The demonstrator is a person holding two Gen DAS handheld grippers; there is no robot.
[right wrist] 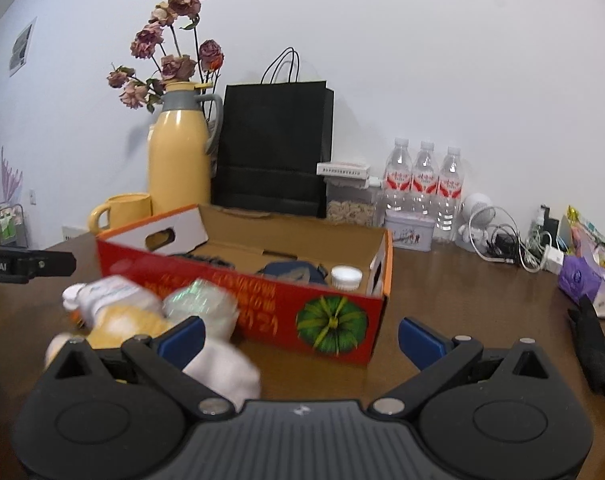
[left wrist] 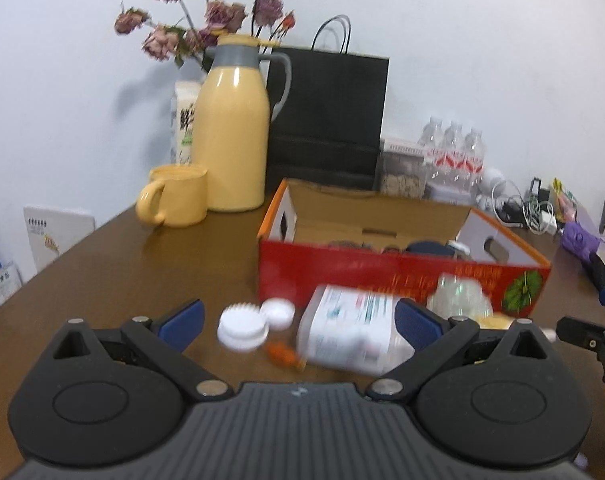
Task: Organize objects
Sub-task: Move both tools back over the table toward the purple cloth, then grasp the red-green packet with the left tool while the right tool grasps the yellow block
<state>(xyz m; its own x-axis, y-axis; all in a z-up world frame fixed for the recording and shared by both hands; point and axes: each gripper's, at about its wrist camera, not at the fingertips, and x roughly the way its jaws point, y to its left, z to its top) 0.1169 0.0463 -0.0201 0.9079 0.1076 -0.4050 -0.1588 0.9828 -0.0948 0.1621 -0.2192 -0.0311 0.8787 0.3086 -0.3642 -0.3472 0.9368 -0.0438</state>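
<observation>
An open red cardboard box [left wrist: 382, 276] sits mid-table, holding dark items and a white-capped jar [right wrist: 345, 277]. Before it lie a white labelled bottle on its side [left wrist: 350, 332], a ribbed white cap [left wrist: 242, 326], a small white cap [left wrist: 278, 312], a small orange thing [left wrist: 282, 354] and a shiny clear packet [left wrist: 458, 296]. My left gripper [left wrist: 300, 320] is open, its jaws either side of the caps and bottle. My right gripper [right wrist: 300, 338] is open in front of the box [right wrist: 262, 300]; a white soft item [right wrist: 226, 372] and a yellow soft item [right wrist: 122, 324] lie by its left finger.
A yellow thermos [left wrist: 232, 136], yellow mug [left wrist: 178, 196], dried flowers [left wrist: 206, 24] and black paper bag [left wrist: 328, 116] stand at the back. Water bottles [right wrist: 422, 184], a tin [right wrist: 408, 230], cables [right wrist: 514, 248] and a purple bag [right wrist: 586, 280] fill the right side of the brown table [left wrist: 142, 272].
</observation>
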